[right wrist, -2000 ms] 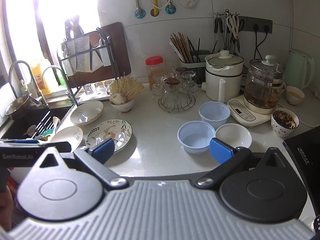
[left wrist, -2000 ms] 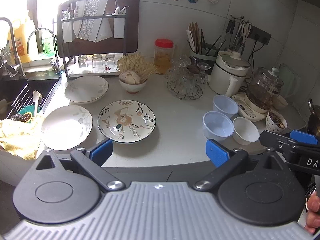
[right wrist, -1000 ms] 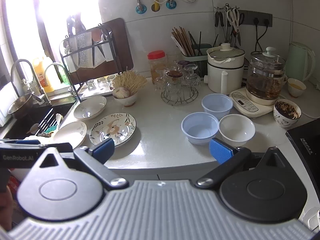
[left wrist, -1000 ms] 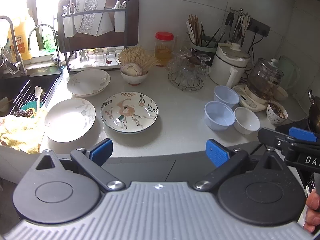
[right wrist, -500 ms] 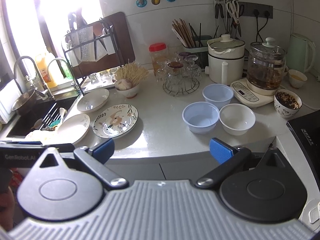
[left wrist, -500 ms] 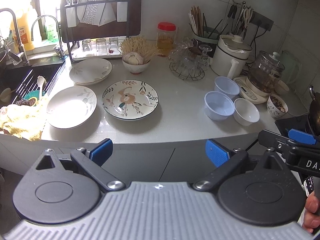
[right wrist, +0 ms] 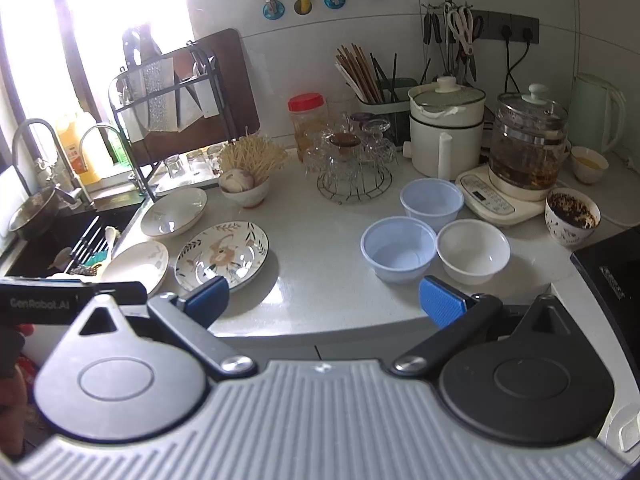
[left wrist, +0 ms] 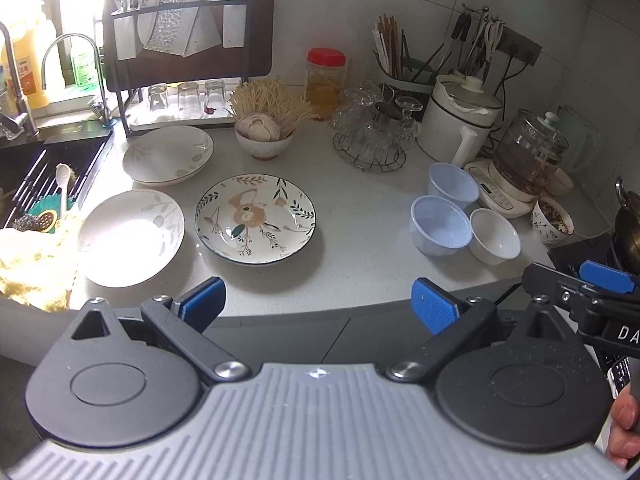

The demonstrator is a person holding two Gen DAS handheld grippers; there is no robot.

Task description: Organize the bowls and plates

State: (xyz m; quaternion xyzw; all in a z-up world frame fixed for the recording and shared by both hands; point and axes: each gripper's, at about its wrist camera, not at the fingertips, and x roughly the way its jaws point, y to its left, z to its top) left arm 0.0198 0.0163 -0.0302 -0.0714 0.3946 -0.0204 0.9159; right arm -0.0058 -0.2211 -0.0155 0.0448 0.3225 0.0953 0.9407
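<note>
On the white counter lie a floral plate point(left wrist: 255, 218) point(right wrist: 222, 254), a white plate point(left wrist: 131, 236) point(right wrist: 136, 266) near the sink, and a white plate point(left wrist: 167, 154) point(right wrist: 174, 212) behind it. To the right stand two blue plastic bowls point(left wrist: 440, 226) point(right wrist: 398, 248), point(left wrist: 452, 186) point(right wrist: 431, 204) and a white bowl point(left wrist: 494, 236) point(right wrist: 473, 251). My left gripper point(left wrist: 318, 304) is open and empty, held in front of the counter edge. My right gripper point(right wrist: 324, 300) is open and empty, just before the counter edge.
A sink point(left wrist: 24, 176) with utensils and a yellow cloth point(left wrist: 32, 260) is at the left. A dish rack point(left wrist: 180, 60), a bowl of garlic point(left wrist: 264, 136), a glass stand point(left wrist: 370, 132), a white pot point(left wrist: 460, 124), a glass kettle point(left wrist: 528, 156) and a patterned cup point(left wrist: 552, 220) line the back and right.
Both grippers have drawn back from the counter and risen a little, so the counter front edge and cabinet below show. Both stay open and empty. Nothing on the counter moved.
</note>
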